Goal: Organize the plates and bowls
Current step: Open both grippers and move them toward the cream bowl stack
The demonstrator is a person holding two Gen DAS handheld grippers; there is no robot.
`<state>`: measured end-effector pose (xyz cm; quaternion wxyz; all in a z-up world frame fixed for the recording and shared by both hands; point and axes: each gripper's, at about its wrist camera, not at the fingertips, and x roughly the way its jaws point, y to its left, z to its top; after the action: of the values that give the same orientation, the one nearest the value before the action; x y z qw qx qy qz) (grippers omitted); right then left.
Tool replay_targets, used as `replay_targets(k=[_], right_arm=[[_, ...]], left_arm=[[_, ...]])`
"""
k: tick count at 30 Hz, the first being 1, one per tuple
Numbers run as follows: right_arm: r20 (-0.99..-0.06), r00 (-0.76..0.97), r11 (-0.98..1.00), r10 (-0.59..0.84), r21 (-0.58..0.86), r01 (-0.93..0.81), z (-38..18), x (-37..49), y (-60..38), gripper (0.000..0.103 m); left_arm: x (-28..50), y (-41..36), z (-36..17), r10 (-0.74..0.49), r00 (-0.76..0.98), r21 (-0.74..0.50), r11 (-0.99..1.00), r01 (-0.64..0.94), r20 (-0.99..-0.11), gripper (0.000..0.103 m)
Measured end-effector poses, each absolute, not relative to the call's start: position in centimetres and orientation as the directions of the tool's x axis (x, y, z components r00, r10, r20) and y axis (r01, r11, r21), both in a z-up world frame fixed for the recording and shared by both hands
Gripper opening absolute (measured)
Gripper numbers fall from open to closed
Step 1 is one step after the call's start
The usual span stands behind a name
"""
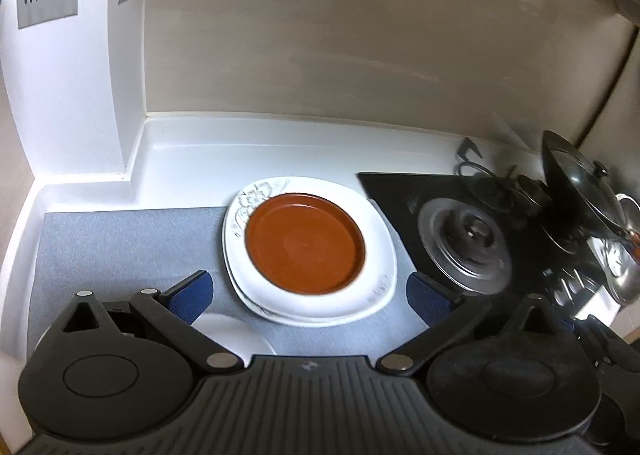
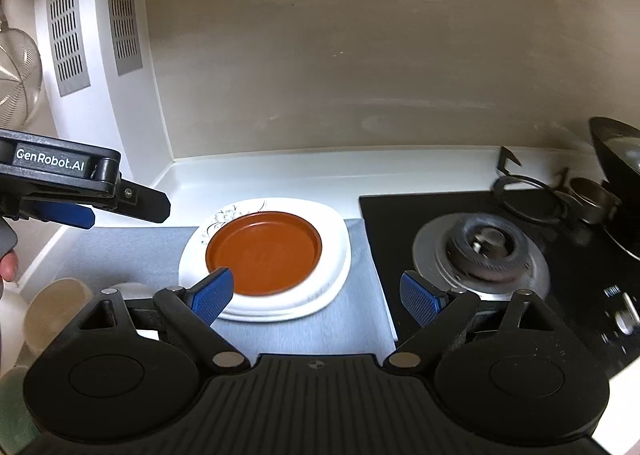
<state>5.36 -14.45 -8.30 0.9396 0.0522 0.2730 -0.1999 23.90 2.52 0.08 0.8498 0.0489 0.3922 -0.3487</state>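
Observation:
A brown round plate point(image 1: 306, 243) lies on a stack of white square plates with a flower print point(image 1: 376, 255) on a grey mat. My left gripper point(image 1: 308, 301) is open and empty, hovering above the stack's near edge. In the right wrist view the brown plate point(image 2: 264, 253) and white plates point(image 2: 332, 267) sit ahead. My right gripper point(image 2: 316, 295) is open and empty, above the stack's near right side. The left gripper point(image 2: 80, 195) shows from the side at the left, above the mat. A white bowl point(image 1: 236, 335) sits below the left finger.
The grey mat point(image 1: 120, 247) covers the white counter. A black gas hob point(image 2: 480, 251) with a burner lies right of the plates, with a dark pan lid point(image 1: 576, 183) at the far right. Beige and white bowls point(image 2: 56, 307) sit at lower left. A vented white wall point(image 2: 92, 35) stands left.

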Motion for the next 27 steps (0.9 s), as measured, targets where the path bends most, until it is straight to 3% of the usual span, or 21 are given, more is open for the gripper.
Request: replay_targets(k=[13, 27], right_arm=[[-0.488, 0.803, 0.919, -0.342, 0.005, 0.395, -6.6, -0.3, -11.9, 0.092], [-0.460, 0.843, 0.948, -0.278, 0.012, 0.319, -5.3, -1.8, -10.3, 0.092]], left_arm=[[18.8, 6.0, 3.0, -0.568, 0.510, -0.161, 0.754, 0.637, -0.646, 0.103], [15.7, 11.1, 3.5, -0.475, 0.602, -0.128, 0.840, 0.527, -0.641, 0.103]])
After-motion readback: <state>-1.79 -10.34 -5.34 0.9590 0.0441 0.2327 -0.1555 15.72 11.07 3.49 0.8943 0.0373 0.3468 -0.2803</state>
